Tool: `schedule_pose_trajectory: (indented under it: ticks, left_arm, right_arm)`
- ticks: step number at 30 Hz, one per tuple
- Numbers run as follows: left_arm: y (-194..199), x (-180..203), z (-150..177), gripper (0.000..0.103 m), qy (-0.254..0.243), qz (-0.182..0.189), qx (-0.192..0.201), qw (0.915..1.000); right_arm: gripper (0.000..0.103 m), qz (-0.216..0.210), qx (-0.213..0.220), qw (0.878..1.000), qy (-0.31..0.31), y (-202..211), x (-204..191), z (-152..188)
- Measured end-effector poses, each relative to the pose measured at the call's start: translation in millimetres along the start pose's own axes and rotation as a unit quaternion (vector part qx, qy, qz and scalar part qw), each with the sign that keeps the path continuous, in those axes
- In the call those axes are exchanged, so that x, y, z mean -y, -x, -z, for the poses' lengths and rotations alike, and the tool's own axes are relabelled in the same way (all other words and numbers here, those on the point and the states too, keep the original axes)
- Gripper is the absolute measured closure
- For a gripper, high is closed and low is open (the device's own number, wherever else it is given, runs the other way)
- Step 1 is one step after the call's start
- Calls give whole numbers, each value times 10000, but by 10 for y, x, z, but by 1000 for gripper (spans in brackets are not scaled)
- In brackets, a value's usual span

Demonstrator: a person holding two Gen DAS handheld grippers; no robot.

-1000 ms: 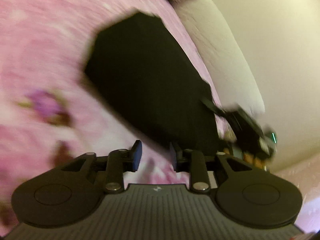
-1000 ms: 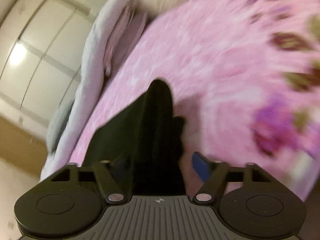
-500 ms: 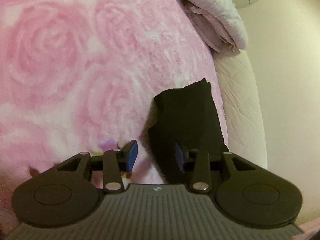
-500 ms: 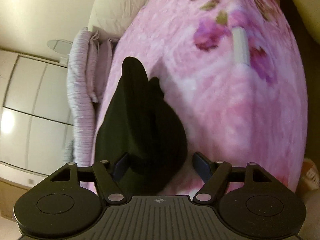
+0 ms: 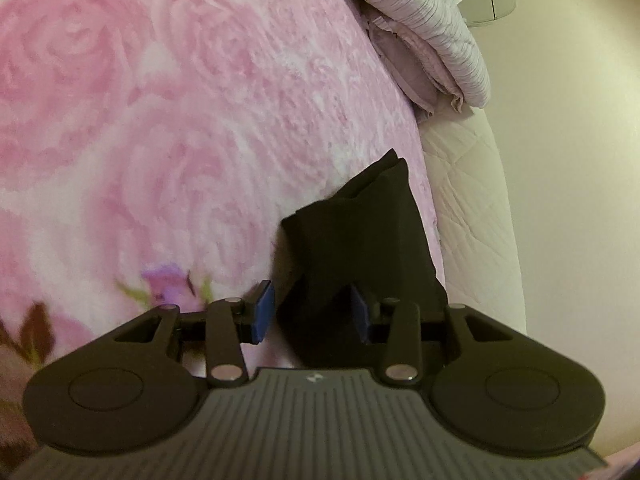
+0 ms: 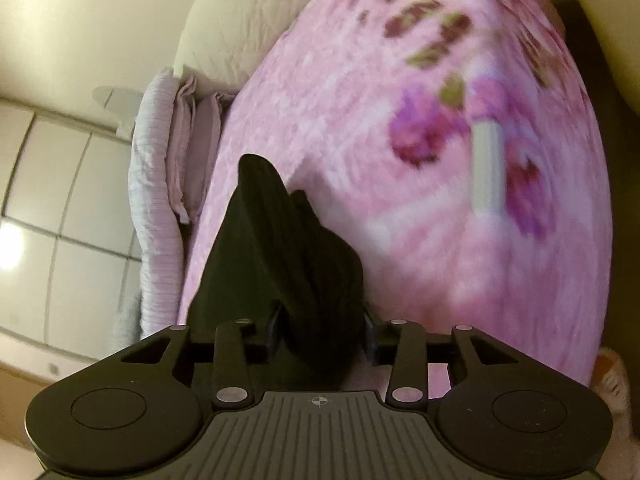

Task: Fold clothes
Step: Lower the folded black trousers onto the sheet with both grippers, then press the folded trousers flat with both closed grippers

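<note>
A black garment (image 5: 360, 232) lies bunched in a narrow upright fold on the pink rose blanket (image 5: 160, 120), near the bed's edge. My left gripper (image 5: 312, 314) is open around its near end. The cloth rests against the right blue pad (image 5: 360, 314), and a gap shows at the left pad (image 5: 264, 312). In the right wrist view the same garment (image 6: 264, 240) runs away from me as a dark ridge. My right gripper (image 6: 322, 330) is closing on its near end, with the bunched cloth filling the space between both pads.
Folded lilac bedding (image 5: 432, 32) is piled at the far end of the bed, also seen in the right wrist view (image 6: 156, 184). A cream quilted mattress side (image 5: 472, 208) borders the blanket. White cupboard doors (image 6: 60, 200) stand beyond. A pale strip (image 6: 486, 168) lies on the blanket.
The right jaws have narrowed from wide apart to touching the black cloth. Both views have rolled and steadied. The garment has gone from a broad dark sheet to a narrow bundle.
</note>
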State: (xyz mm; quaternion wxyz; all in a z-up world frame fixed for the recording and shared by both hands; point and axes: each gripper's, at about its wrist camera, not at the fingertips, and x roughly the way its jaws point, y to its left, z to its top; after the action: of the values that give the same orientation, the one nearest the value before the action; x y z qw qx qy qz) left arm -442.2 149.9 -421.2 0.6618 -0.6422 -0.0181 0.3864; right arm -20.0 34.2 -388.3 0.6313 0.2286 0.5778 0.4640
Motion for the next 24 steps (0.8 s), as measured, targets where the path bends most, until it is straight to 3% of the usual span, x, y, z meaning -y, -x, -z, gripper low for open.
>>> schedule_pose_trajectory:
  ticks: [2,4,9,13,15,17,20,24]
  left_arm:
    - [23,-6,28,72,-28,68,26,10000]
    - [33,4,35,98,-200,107,46,9997]
    - [-25,123,-29,100,-1263,-87,194,9918]
    - [-58,85,2,99,-1446,-300,137,9889]
    - [11,195,19,98,-1601,-576,222,9852]
    - [122,334,23,99,-1849,-967,344,9774]
    - [280,551,63,98,-2421,-1413,424,9590]
    - [290,853,255,98,-3155,-1016,190,9433]
  right_arm:
    - [63,-59,11,10000,-9,-44,23,-26]
    - [77,-70,12,10000,43,-68,22,-57]
    - [81,51,-4,9996,276,-70,-27,-113]
    - [81,50,5,9999,119,-98,125,-83]
    - [76,101,-17,9995,283,-57,68,-96]
    - [75,400,173,9956,832,87,-86,-85]
    - [74,885,659,9756,1899,335,-380,17]
    - [75,818,780,9381,3275,397,-695,333]
